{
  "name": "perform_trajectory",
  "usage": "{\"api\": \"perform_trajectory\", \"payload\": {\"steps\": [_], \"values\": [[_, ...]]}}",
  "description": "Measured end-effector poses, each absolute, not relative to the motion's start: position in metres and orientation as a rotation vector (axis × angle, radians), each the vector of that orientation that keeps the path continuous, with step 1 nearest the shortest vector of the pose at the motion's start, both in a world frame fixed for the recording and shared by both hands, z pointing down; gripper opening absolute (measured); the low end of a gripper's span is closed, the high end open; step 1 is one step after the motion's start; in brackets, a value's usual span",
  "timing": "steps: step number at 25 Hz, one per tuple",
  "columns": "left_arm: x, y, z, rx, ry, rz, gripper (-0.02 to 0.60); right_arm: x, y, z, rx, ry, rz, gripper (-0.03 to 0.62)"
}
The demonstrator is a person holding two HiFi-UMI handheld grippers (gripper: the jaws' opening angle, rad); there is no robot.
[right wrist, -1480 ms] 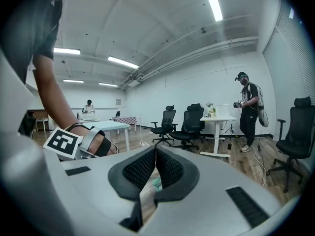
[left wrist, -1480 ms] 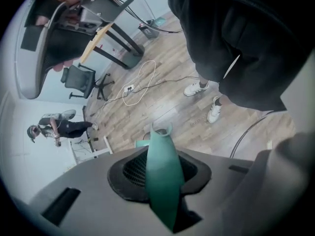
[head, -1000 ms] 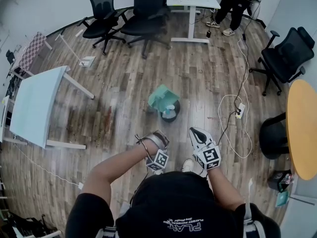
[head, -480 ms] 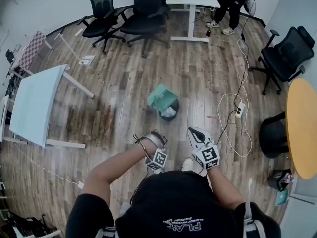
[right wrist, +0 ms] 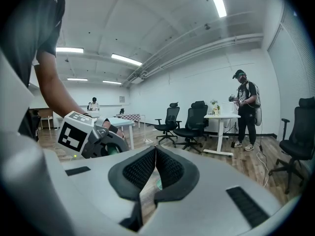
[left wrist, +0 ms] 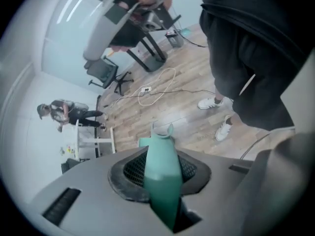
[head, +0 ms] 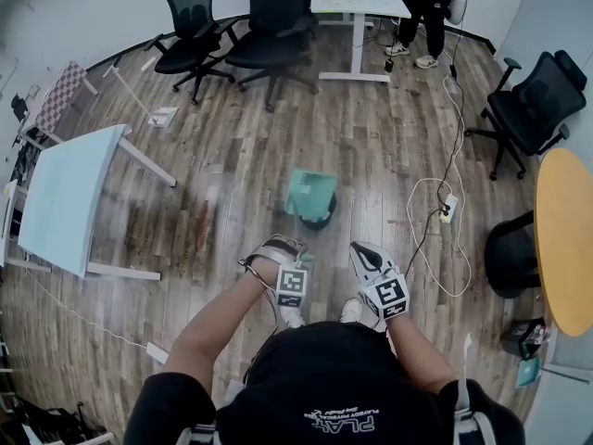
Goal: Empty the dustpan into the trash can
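In the head view a teal dustpan (head: pixel 312 191) hangs over a black trash can (head: pixel 321 219) and hides most of its opening. My left gripper (head: pixel 281 247) is shut on the dustpan's teal handle (left wrist: pixel 162 178), which runs between the jaws down to the pan (left wrist: pixel 156 135); the can is hidden in this view. My right gripper (head: pixel 363 250) stays beside the left one, to its right, away from the dustpan. Its jaws (right wrist: pixel 155 150) are shut with nothing in them. The left gripper's marker cube (right wrist: pixel 78 131) shows in the right gripper view.
A white power strip with looped cable (head: pixel 449 207) lies right of the can. A pale teal table (head: pixel 65 193) stands at the left, an orange round table (head: pixel 567 239) at the right. Black office chairs (head: pixel 269 26) and a person at a white desk (head: pixel 431 7) are farther off.
My left gripper has risen and rolled, and the dustpan has turned from a tilt beside the can to lie flatter across its opening. The right gripper has stayed put.
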State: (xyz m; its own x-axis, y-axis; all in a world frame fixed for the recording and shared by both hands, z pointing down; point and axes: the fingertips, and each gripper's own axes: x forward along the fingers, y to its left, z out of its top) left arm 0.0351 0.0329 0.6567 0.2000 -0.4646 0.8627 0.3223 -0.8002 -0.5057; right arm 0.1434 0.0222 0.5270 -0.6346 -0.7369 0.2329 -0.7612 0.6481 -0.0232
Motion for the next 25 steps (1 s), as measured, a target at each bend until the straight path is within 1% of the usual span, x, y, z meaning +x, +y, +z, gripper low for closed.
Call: {"api": "perform_trajectory", "payload": {"steps": [8, 15, 19, 25], "values": [[0.011, -0.002, 0.634, -2.090, 0.530, -1.643, 0.107, 0.137, 0.019, 0.525, 1.216, -2.675, 0.147, 0.023], [-0.010, -0.030, 0.607, -2.274, 0.907, -1.512, 0.106, 0.131, 0.018, 0.522, 1.192, -2.677, 0.127, 0.023], [-0.022, -0.035, 0.602, -2.316, 1.024, -1.470, 0.106, 0.127, 0.016, 0.518, 1.179, -2.685, 0.110, 0.023], [-0.042, -0.039, 0.605, -2.482, 1.314, -1.363, 0.107, 0.120, 0.016, 0.518, 1.153, -2.686, 0.105, 0.023]]}}
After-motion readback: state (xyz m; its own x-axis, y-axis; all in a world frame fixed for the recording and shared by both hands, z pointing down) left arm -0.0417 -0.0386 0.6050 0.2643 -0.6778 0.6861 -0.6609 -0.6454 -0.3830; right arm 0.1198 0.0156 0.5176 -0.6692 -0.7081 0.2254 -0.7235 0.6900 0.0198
